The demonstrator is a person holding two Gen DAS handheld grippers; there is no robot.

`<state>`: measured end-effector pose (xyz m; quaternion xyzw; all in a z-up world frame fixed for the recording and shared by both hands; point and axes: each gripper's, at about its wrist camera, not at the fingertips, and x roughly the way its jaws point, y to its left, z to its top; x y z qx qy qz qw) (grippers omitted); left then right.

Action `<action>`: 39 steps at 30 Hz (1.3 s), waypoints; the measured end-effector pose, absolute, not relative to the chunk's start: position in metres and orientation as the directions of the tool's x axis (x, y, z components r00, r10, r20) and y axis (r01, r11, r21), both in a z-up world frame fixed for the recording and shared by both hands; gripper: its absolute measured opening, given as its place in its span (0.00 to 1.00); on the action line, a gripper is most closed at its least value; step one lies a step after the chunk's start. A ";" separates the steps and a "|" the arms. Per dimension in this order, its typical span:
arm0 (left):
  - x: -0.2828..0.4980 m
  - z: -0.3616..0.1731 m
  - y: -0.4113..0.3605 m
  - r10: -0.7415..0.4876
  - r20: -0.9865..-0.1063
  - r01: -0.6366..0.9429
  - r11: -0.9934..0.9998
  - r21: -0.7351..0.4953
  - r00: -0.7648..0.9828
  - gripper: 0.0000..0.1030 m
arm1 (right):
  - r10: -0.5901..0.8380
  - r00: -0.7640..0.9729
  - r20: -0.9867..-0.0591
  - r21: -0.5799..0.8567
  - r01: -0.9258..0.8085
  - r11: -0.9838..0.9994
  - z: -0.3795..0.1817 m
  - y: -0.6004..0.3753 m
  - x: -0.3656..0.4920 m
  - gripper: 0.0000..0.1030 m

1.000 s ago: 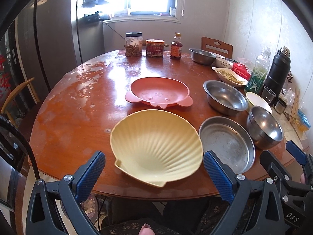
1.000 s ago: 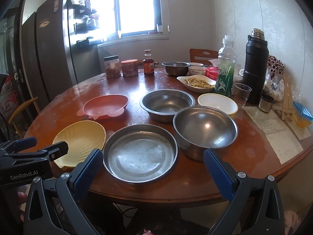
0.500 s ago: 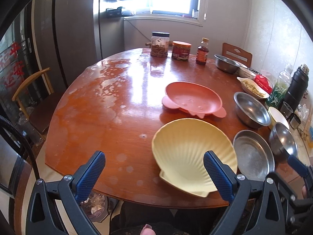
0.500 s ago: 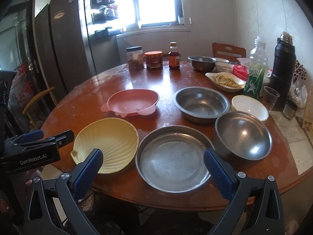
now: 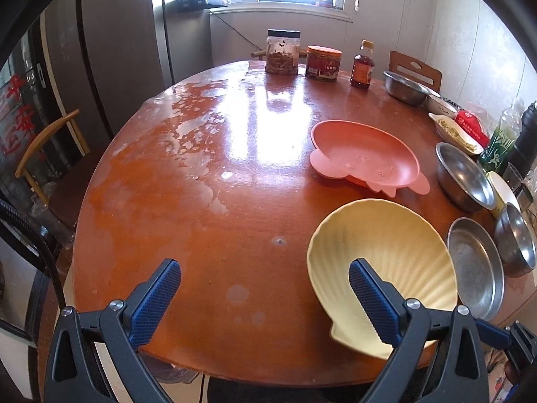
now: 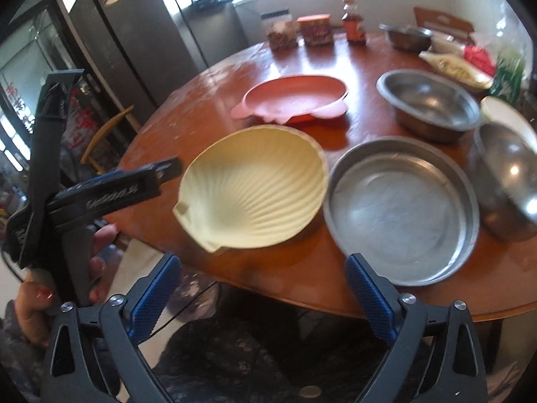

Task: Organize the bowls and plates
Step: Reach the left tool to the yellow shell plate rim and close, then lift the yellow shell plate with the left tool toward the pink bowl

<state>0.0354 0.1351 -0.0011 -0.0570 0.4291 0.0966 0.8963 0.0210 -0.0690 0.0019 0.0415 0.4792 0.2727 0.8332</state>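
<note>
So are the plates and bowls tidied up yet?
Not yet. Nothing is stacked: the yellow shell dish, pink dish, flat metal pan and metal bowls all sit apart on the table. Both grippers, left and right, hold nothing; the right one's jaws are closing. All the sorting is left.

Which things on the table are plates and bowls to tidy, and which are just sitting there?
To tidy:
yellow shell dish
pink plate
flat metal pan
two metal bowls
white bowl

Just sitting there:
jars
sauce bottle
green bottle
black flask
</note>
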 end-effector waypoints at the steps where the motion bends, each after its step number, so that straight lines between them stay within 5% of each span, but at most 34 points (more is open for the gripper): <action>1: 0.038 -0.002 0.135 0.113 -0.779 -0.208 0.978 -0.023 0.617 0.98 | 0.493 0.387 -0.779 0.331 -0.413 0.848 0.001 -0.067 0.022 0.86; 5: 0.050 -0.006 0.132 0.093 -0.788 -0.169 0.986 -0.014 0.609 0.98 | 0.495 0.362 -0.790 0.345 -0.404 0.847 -0.001 -0.063 0.024 0.64; 12: 0.069 -0.012 0.131 0.045 -0.806 -0.121 0.992 -0.034 0.591 0.91 | 0.471 0.347 -0.811 0.372 -0.317 0.873 -0.008 -0.061 0.036 0.57; 18: 0.085 -0.026 0.131 -0.008 -0.836 -0.097 0.993 -0.073 0.549 0.62 | 0.429 0.390 -0.815 0.317 -0.320 0.893 -0.008 -0.054 0.041 0.56; 24: 0.089 -0.031 0.127 -0.059 -0.839 -0.054 0.993 -0.104 0.541 0.35 | 0.416 0.419 -0.807 0.289 -0.334 0.897 -0.006 -0.048 0.052 0.36; 39: 0.049 -0.014 0.164 -0.016 -0.838 -0.157 0.980 -0.121 0.545 0.30 | 0.430 0.427 -0.795 0.240 -0.429 0.871 0.006 -0.014 0.069 0.35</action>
